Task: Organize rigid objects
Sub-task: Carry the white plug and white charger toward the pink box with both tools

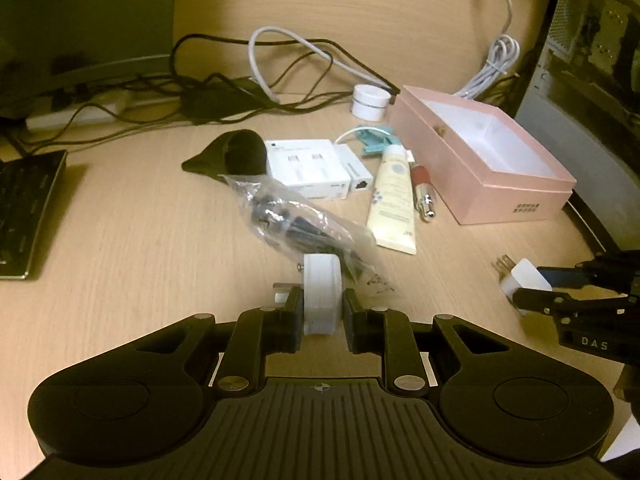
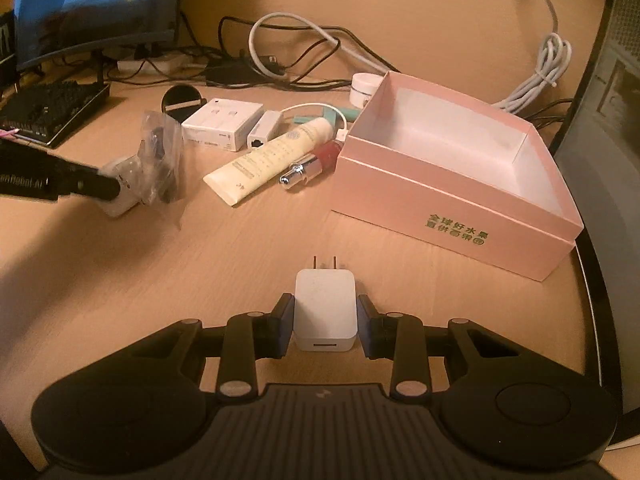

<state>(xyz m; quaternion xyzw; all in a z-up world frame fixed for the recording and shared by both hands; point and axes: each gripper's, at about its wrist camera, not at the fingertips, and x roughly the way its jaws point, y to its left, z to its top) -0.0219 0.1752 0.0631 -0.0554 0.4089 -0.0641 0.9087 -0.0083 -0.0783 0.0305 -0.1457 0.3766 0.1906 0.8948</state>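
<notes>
Right tongs (image 2: 325,330) grip the charger (image 2: 325,312); the box (image 2: 460,196) lies at one o'clock, nearer than for the left tongs (image 1: 322,316), clamped on a roller (image 1: 322,292).

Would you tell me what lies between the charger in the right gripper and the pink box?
Only bare desk separates the white charger from the pink box, seen from the right wrist.

A wooden desk (image 2: 260,248) fills the frame — pink box (image 2: 460,192) right, cream tube (image 2: 272,156) centre, keyboard (image 2: 52,112) upper left.
</notes>
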